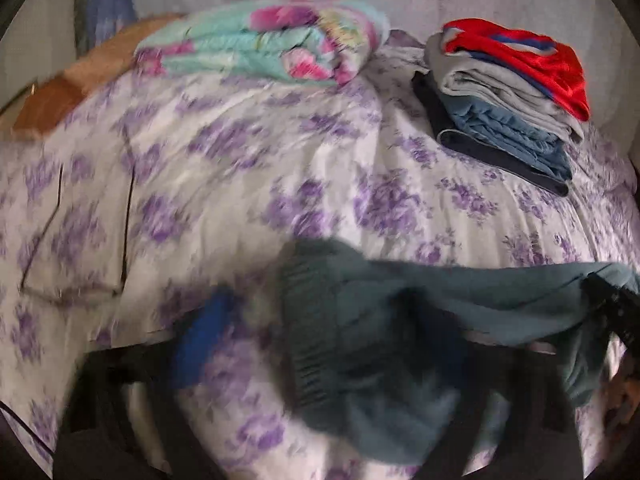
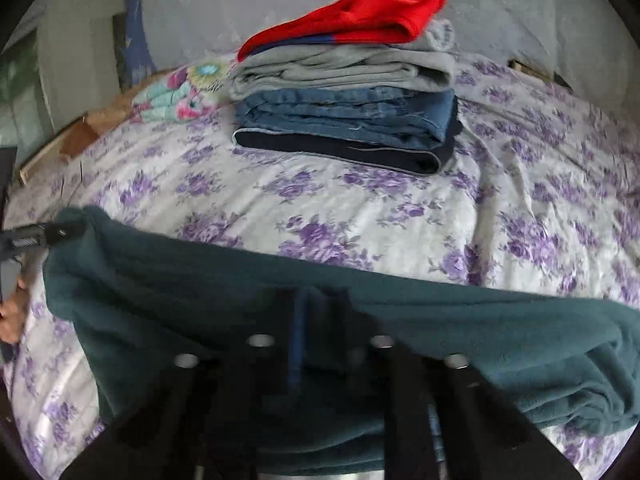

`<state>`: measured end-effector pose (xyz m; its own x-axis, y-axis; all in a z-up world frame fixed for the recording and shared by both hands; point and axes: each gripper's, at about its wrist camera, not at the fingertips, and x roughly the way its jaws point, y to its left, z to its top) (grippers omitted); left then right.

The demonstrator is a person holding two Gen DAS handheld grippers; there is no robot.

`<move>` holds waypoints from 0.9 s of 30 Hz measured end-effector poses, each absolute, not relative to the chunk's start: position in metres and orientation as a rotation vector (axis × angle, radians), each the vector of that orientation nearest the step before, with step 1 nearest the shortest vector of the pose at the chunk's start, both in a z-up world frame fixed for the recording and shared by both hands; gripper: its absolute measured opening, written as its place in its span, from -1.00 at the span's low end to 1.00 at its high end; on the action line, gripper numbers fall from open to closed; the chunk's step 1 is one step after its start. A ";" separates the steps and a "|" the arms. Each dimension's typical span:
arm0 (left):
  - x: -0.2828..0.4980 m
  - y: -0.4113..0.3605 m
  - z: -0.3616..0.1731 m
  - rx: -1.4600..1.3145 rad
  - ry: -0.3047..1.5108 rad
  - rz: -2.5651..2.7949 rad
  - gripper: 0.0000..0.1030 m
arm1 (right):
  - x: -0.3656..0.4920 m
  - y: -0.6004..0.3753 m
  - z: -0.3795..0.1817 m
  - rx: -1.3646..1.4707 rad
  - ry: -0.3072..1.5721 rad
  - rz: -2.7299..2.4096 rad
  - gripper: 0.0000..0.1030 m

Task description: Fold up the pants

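Dark teal fleece pants (image 2: 360, 320) hang stretched between both grippers, just above the white bedsheet with purple flowers (image 2: 320, 200). Right gripper (image 2: 320, 344) is closed on the fabric's upper edge. Left gripper (image 1: 320, 360) sits under a bunched, ribbed end of the pants — blurred, can't tell its opening or grip. Farther back on the bed: a stack of folded clothes (image 2: 344, 92) with a red garment on top, and a rolled pastel floral blanket (image 1: 260, 40).
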<state>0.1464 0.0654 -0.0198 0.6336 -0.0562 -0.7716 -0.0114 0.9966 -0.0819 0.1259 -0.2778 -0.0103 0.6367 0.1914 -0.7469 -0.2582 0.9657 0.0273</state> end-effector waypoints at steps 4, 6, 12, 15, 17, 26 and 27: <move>0.160 0.060 0.006 -0.098 0.832 -0.047 -0.55 | 0.125 -0.287 0.000 -0.010 0.787 0.270 -0.93; 0.171 0.062 0.035 -0.105 0.763 -0.018 -0.58 | 0.123 -0.289 0.013 0.007 0.733 0.262 -0.94; 0.170 0.067 0.106 -0.160 0.617 -0.069 -0.58 | 0.111 -0.301 0.041 0.070 0.655 0.286 -0.94; 0.145 0.060 0.087 -0.059 0.617 -0.050 -0.11 | 0.104 -0.304 0.041 0.075 0.669 0.313 -0.94; 0.129 0.064 0.067 -0.032 0.643 -0.042 0.04 | 0.100 -0.305 0.038 0.080 0.676 0.319 -0.97; 0.104 0.126 0.013 -0.238 0.798 -0.053 0.12 | 0.103 -0.297 0.024 0.061 0.726 0.336 -0.97; 0.106 0.130 0.016 -0.283 0.792 -0.065 0.21 | 0.102 -0.295 0.023 0.055 0.726 0.333 -0.97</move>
